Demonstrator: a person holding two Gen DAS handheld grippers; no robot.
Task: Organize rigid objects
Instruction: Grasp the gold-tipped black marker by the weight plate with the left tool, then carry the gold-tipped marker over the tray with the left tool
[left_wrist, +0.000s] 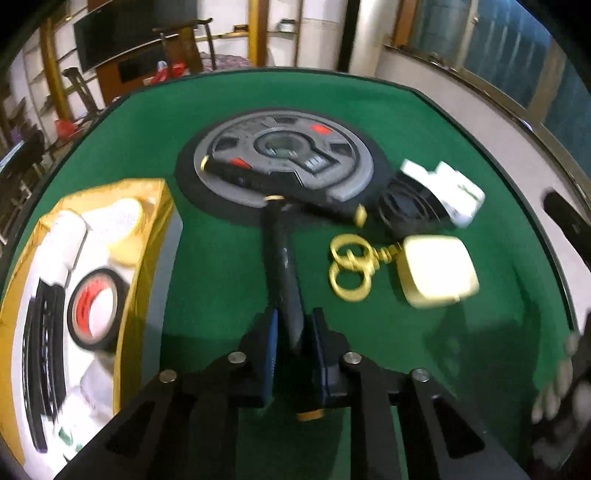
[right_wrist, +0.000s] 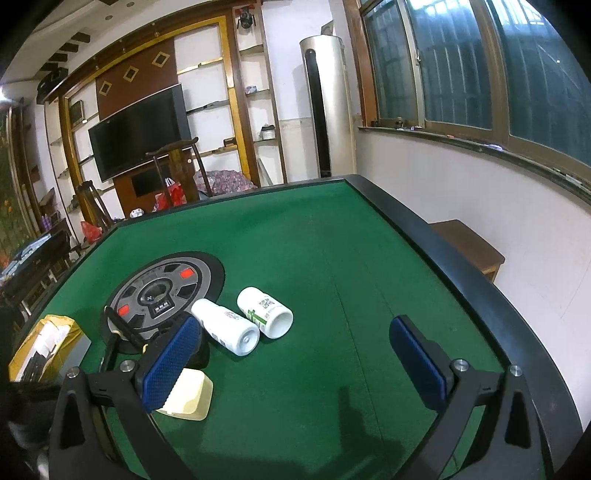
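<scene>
The left gripper (left_wrist: 291, 332) pinched a black rod (left_wrist: 282, 266), its long axis toward twelve o'clock; the box (left_wrist: 147, 236) lay at nine o'clock. The right gripper (right_wrist: 295, 354) was spread, empty.

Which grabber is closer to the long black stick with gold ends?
Left. The left gripper is shut on the black stick. The right gripper hangs open over bare green felt, off to the stick's right.

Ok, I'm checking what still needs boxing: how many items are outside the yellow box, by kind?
White bottles: 2
Black gold-tipped rods: 2
Cream square case: 1
Gold ring piece: 1
Black round piece: 1
Total: 7
</scene>
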